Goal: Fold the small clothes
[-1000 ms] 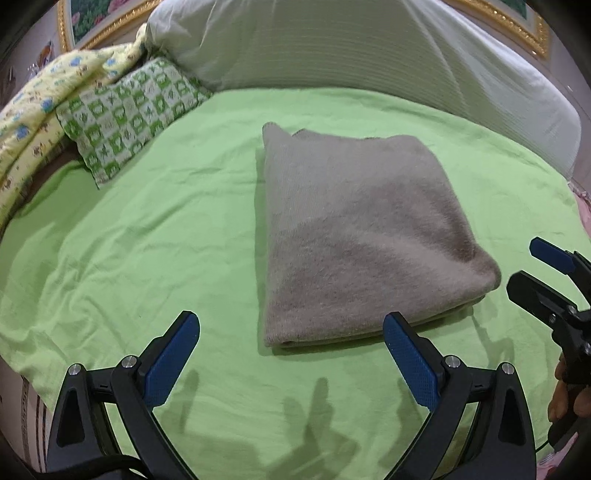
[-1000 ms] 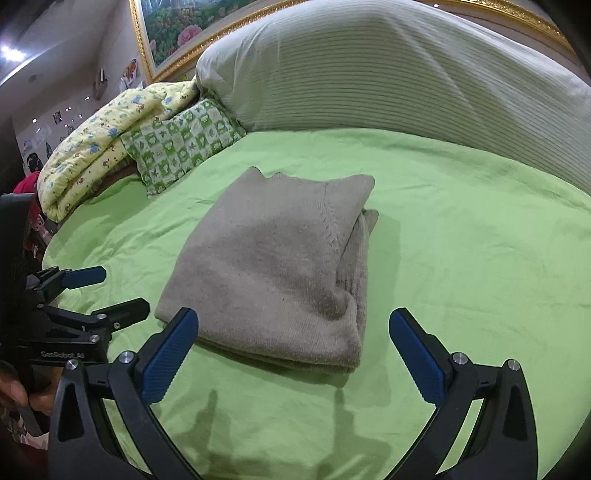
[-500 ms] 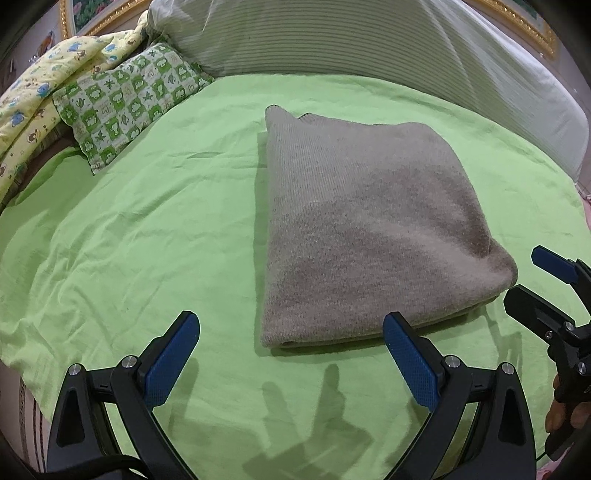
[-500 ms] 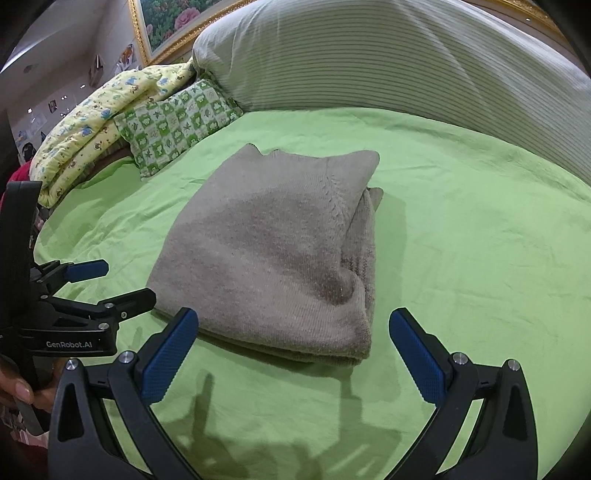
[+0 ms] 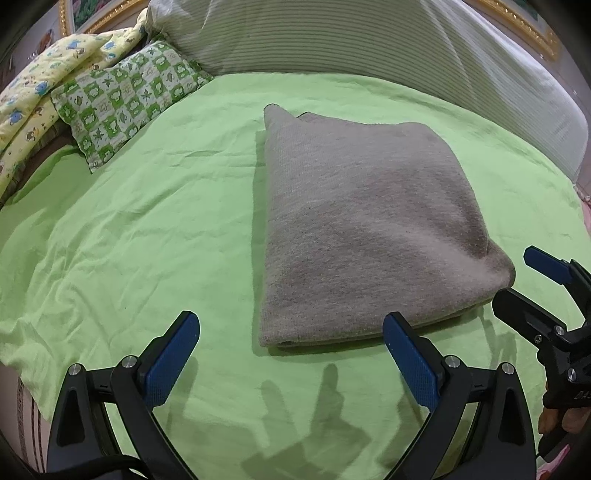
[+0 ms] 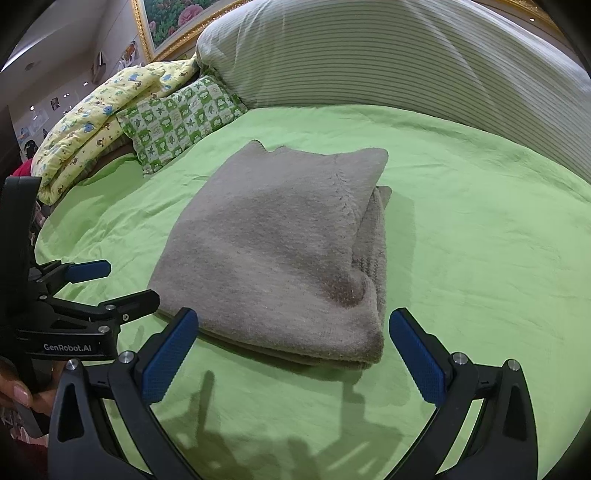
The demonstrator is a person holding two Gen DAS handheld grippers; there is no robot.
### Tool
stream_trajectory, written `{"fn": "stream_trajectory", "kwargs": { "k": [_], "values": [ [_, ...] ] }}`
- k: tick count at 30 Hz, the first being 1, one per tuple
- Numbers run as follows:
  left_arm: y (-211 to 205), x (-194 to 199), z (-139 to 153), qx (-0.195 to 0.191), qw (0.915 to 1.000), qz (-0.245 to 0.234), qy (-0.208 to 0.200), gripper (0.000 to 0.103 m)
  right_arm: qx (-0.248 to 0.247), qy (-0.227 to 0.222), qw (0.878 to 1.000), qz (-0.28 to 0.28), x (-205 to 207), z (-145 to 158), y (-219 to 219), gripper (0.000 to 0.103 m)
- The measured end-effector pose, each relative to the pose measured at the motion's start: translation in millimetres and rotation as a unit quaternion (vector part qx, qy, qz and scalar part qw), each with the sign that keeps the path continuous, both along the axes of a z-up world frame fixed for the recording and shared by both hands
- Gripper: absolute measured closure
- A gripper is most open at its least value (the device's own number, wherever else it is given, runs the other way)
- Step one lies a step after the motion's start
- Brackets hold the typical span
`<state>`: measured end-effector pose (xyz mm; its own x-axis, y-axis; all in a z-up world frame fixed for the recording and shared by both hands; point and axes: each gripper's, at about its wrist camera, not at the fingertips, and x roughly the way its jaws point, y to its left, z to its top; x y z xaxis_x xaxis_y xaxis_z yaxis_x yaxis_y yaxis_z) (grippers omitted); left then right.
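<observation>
Nearest in the left wrist view, the left gripper (image 5: 291, 354) hangs just above the green bedsheet (image 5: 147, 229) with its blue-padded fingers (image 5: 171, 358) spread wide and nothing between them; their shadows fall on the sheet just ahead. In the right wrist view the right gripper (image 6: 293, 354) is likewise spread wide and empty, low over the near edge of the bed. Each gripper shows in the other's camera: the right one at the right edge of the left view, the left one at the left edge of the right view, where part of a hand (image 6: 14, 391) holds its black body marked "GenRobot.AI".

Just beyond both pairs of fingers lies the folded grey sweater (image 5: 362, 236), a thick, roughly rectangular stack resting flat on the middle of the bed. Its near folded edge sits close in front of the fingers without touching them. From the right wrist view the stacked layers show along the sweater's right side (image 6: 373, 236), and its far edge carries two small peaks.

Further back to the left, a green-and-white checked pillow (image 5: 125, 99) lies on the sheet, and beyond it a yellow printed quilt (image 5: 33, 85) is bunched against the far left edge. Across the far side runs a large pale striped bolster (image 5: 369, 37), with a gilt picture frame (image 6: 147, 33) on the wall behind it.
</observation>
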<state>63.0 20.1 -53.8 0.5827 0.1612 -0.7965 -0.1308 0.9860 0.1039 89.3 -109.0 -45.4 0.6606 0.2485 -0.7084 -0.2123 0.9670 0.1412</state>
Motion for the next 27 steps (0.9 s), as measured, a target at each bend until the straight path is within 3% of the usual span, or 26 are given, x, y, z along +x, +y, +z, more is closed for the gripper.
{"fn": "stream_trajectory", "kwargs": {
  "k": [27],
  "values": [
    [-3.4,-2.6,2.8,0.003,1.0000,-0.001,-0.004,0.003,0.001,-0.004,1.000,-0.002,-3.7,3.3,8.3,0.000]
  ]
}}
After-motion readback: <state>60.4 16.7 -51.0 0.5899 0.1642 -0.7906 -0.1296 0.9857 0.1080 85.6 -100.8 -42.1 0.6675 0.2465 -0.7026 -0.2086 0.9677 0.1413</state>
